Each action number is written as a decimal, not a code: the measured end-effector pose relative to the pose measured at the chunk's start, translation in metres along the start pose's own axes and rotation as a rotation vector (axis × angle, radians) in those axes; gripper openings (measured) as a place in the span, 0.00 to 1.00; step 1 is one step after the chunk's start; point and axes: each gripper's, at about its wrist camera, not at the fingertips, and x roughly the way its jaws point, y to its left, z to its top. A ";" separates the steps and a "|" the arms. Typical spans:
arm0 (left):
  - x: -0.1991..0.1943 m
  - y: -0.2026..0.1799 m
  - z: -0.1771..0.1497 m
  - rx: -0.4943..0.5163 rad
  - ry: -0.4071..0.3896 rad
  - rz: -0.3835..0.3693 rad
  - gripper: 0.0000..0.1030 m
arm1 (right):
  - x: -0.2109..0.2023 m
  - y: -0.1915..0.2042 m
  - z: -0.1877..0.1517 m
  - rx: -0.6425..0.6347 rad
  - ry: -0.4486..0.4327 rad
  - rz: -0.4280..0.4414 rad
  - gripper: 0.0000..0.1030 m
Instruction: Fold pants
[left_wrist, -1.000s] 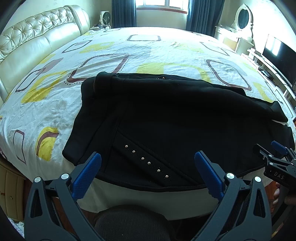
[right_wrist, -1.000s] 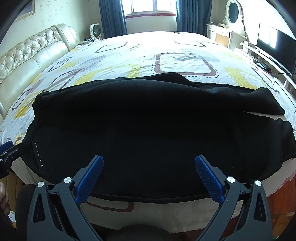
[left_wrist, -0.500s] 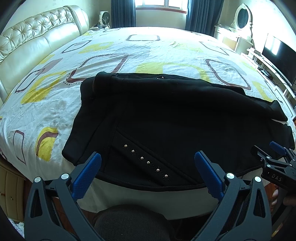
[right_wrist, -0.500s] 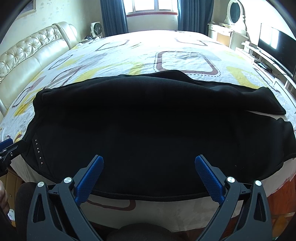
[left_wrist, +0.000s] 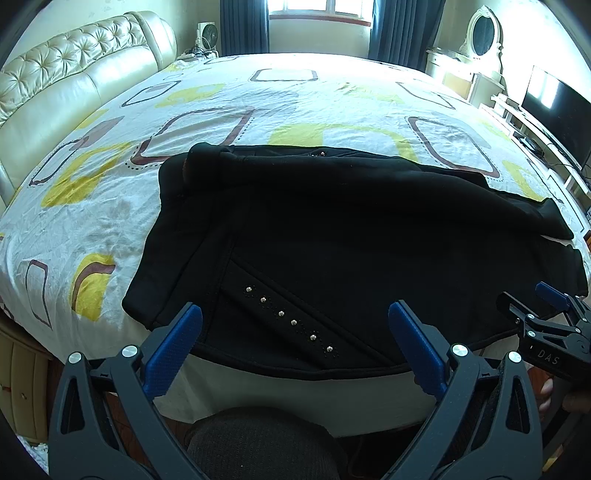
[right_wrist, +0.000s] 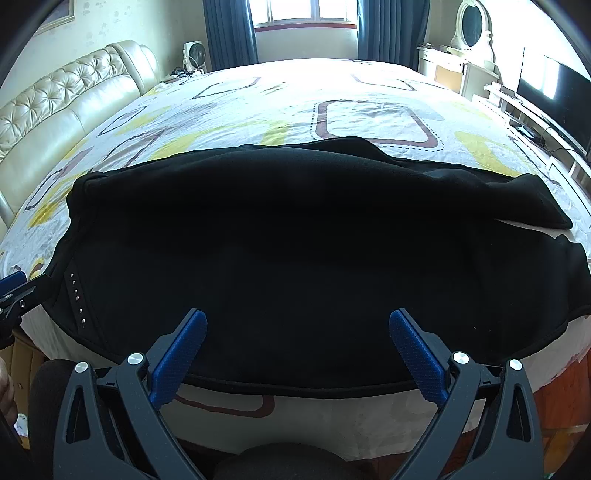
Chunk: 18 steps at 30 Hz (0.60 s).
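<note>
1. The black pants (left_wrist: 369, 236) are lying spread across the near edge of the bed (left_wrist: 295, 99), filling the centre of both views, waistband toward the left of the frame and leg ends toward the right.
2. The left gripper (left_wrist: 295, 339) is hanging with its blue pads (left_wrist: 173, 350) spread wide, holding nothing, low in the frame over the near hem, just below the studded pocket trim (left_wrist: 291, 321).
3. The right gripper (right_wrist: 297, 347) is likewise standing wide apart and empty, low in its frame above the near edge of the cloth.
4. I judge that the step in hand is taking hold of the near long edge for a first lengthwise fold; neither gripper is touching fabric yet.
5. To do it well, each gripper should be pinching the hem itself, catching both layers rather than only the top one, one near the waistband and one toward the legs.
6. Both should be lifting together and carrying the edge toward the far edge at the middle of the frame, keeping the cloth taut so that no crease forms.
7. The far leg (right_wrist: 517, 206) at the right of the frame is lying slightly askew and may be needing smoothing.
8. Writing: the letters "DAS" (left_wrist: 546, 357) are showing in white on the right gripper's body at the lower right of the left wrist view; no other label is legible.
</note>
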 end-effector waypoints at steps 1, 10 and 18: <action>0.000 0.000 0.000 0.001 0.000 0.000 0.98 | 0.000 0.000 0.000 0.000 0.000 0.000 0.96; 0.000 0.000 0.000 0.000 0.001 -0.002 0.98 | 0.000 0.001 0.000 0.001 0.001 0.000 0.96; 0.006 0.024 0.019 -0.059 0.084 -0.125 0.98 | 0.002 -0.002 0.000 0.010 0.021 0.024 0.96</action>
